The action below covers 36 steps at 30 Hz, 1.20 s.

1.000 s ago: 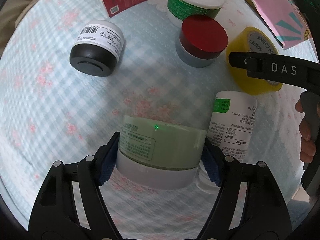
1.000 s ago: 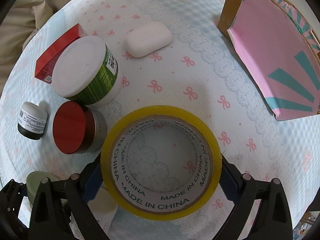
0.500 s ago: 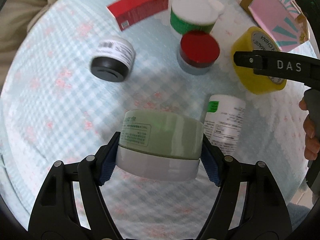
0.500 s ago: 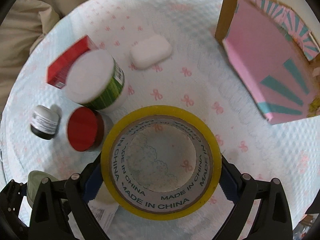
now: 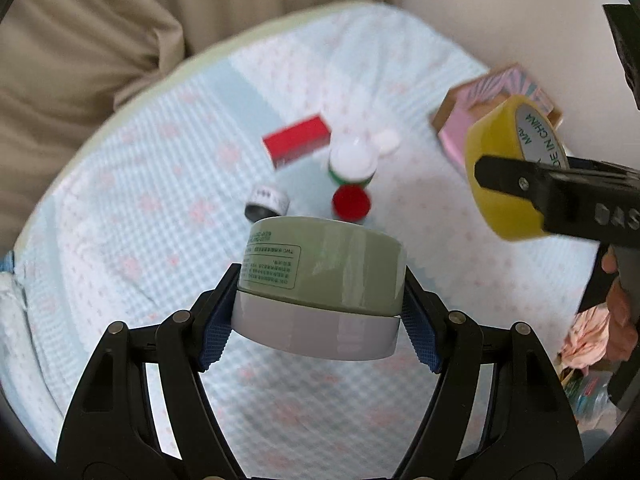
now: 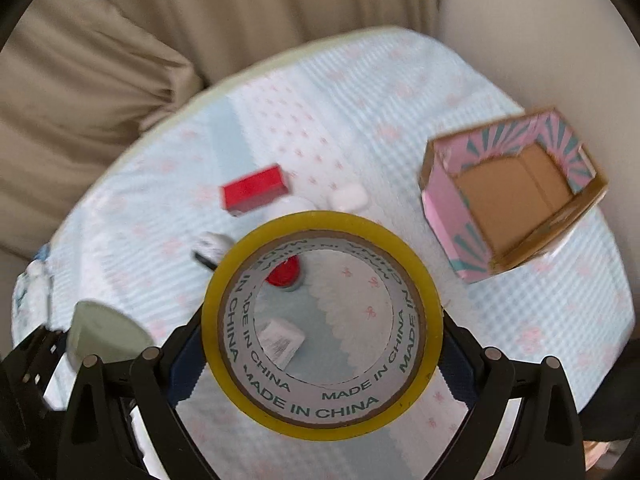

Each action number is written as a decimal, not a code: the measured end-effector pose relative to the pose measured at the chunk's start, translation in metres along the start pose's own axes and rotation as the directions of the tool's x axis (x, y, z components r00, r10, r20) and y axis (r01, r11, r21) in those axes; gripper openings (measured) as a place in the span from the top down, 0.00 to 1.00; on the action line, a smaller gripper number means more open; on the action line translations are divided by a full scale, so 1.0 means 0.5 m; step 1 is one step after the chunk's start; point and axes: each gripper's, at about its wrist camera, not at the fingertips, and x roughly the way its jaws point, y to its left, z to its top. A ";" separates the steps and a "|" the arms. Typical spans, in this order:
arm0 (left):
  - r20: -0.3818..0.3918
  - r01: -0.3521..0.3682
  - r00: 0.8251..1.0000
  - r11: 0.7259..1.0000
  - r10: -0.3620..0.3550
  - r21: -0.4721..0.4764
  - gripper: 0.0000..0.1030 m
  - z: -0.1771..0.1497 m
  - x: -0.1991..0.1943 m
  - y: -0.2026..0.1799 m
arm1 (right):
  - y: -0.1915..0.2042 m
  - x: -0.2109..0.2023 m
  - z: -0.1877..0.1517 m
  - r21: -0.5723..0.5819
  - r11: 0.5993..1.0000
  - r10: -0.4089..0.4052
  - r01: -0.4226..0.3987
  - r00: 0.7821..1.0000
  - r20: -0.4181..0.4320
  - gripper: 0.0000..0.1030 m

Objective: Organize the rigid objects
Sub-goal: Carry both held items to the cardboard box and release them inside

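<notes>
My left gripper (image 5: pixel 320 312) is shut on a pale green jar (image 5: pixel 324 276) with a white lid and holds it high above the table. My right gripper (image 6: pixel 320 344) is shut on a yellow tape roll (image 6: pixel 320 412), also lifted well above the table; the roll also shows in the left wrist view (image 5: pixel 508 168). An open pink cardboard box (image 6: pixel 508 196) stands at the table's right, its brown floor bare. On the cloth below lie a red box (image 6: pixel 254 194), a red-lidded jar (image 6: pixel 284 272), a green-banded tub (image 5: pixel 352 160), a small black-and-white jar (image 5: pixel 266 204) and a white soap-like piece (image 6: pixel 348 198).
The round table (image 6: pixel 540 320) has a light blue checked cloth with pink bows. A white labelled bottle (image 6: pixel 280 342) lies seen through the tape roll. Beige curtain and cushion (image 6: pixel 100 80) lie behind the table. A hand (image 5: pixel 620 312) holds the right gripper's handle.
Both grippers have risen far above the table with the green jar and the tape roll still held. The objects on the cloth look smaller, and the pink box's open inside is in view.
</notes>
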 end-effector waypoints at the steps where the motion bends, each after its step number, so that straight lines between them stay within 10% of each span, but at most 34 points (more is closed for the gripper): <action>1: 0.019 0.006 1.000 1.000 -0.006 -0.006 0.31 0.004 -0.023 -0.003 | 0.001 -0.030 0.001 -0.018 1.000 0.015 -0.015 1.000 0.010 0.07; 18: 0.229 0.059 0.972 0.998 -0.056 -0.010 0.31 0.154 -0.210 -0.203 | -0.156 -0.302 0.107 -0.144 0.986 0.094 -0.081 0.992 0.086 0.07; 36: 0.091 0.055 0.995 0.971 -0.035 -0.234 0.31 0.383 0.058 -0.512 | -0.602 -0.122 0.355 -0.233 0.970 0.046 -0.071 0.993 -0.108 0.07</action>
